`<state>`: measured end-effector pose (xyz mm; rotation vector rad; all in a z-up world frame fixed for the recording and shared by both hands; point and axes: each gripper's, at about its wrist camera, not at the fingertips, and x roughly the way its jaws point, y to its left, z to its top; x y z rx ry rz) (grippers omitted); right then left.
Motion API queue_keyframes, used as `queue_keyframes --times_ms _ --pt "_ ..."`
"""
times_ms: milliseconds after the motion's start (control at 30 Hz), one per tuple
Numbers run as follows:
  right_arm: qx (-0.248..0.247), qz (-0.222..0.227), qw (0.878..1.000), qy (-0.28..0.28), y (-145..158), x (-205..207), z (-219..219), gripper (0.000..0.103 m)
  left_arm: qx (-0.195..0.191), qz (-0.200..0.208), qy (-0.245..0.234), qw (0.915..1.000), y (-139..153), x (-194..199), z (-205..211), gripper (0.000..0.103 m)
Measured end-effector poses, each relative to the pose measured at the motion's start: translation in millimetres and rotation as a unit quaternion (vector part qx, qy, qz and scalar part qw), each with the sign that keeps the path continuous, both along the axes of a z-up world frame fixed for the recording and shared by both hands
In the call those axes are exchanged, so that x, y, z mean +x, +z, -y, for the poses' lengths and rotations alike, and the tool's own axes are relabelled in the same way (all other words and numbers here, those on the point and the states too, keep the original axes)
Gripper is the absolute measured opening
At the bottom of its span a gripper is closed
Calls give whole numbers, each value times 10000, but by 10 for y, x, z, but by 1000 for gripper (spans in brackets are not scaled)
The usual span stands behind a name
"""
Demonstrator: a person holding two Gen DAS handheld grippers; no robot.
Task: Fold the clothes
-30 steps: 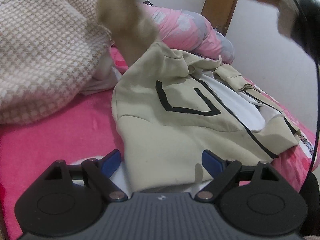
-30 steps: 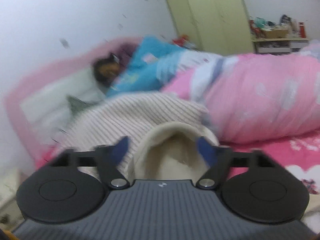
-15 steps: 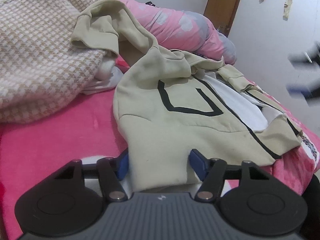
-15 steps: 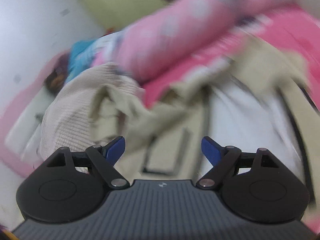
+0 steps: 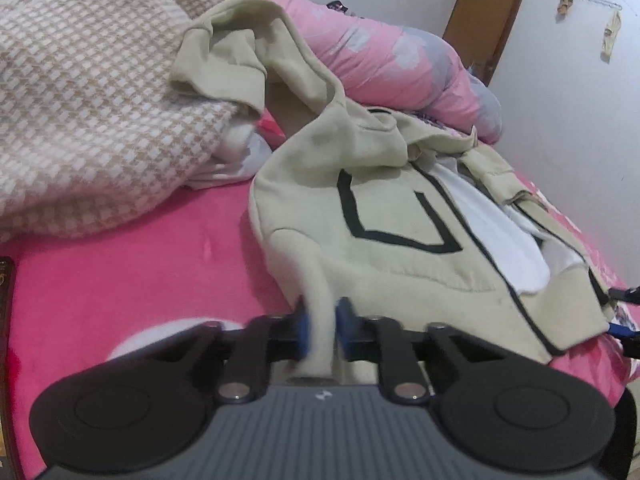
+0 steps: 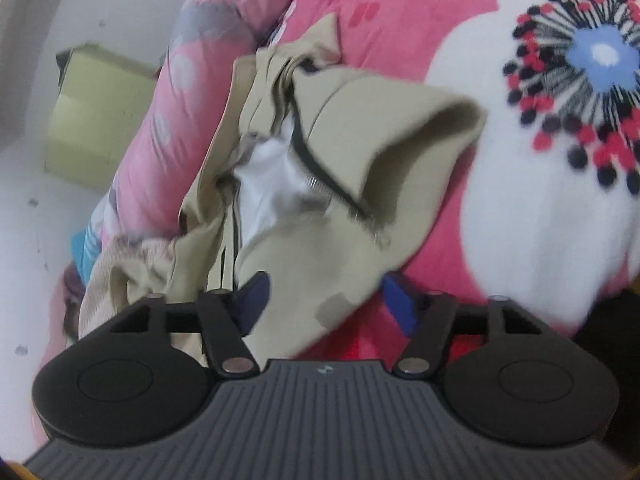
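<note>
Bed (image 5: 120, 280) in hot pink, broadest thing in view, carrying everything else. Rolled pink quilt (image 5: 400, 60) along the far side; checked beige blanket (image 5: 80, 80) heaped at left. Cream jacket (image 5: 380, 280) spread across the middle, front up, zip open onto white lining, black outline on the chest. One sleeve (image 5: 224, 52) thrown up over the blanket heap, well apart from the body panels.

Left claw (image 5: 322, 330) pressed together on a pinch of the jacket's near hem. Right claw (image 6: 320, 296) spread, a hem corner lying between its blue pads (image 6: 394, 296) but not yet gripped; heavy blur on that view, so contact hard to judge.

Risks, by judgement only:
- Lopsided pull, from one corner clamped and the other loose; likely to skew the jacket instead of flattening it.
- Stray sleeve snagging on the blanket, dragging it along or twisting the shoulder.
- Right claw closing on a single layer near the open zip, letting the front panel peel away from the back.
- Thin left pinch slipping free under tension.
</note>
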<state>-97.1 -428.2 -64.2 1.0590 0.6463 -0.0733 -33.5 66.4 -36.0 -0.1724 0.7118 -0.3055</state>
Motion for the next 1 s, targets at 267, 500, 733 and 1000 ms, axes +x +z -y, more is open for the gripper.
queue_keyframes --times_ms 267,500,733,1000 --pt "-834 1340 9863 -480 491 -89 367 2 -1533 -127 -749 9853 417 -177 -73 7" --pt "-1705 2044 9571 -1144 1144 -603 1036 0 -1995 -801 -1631 9629 258 -285 136 7" --pt "-1520 740 9814 -916 549 -753 1061 3 -1612 -1577 -1260 9661 -233 -303 114 34" --pt "-1619 1222 9642 1706 659 -77 -249 50 -1049 -940 -1117 9837 -44 -395 183 73"
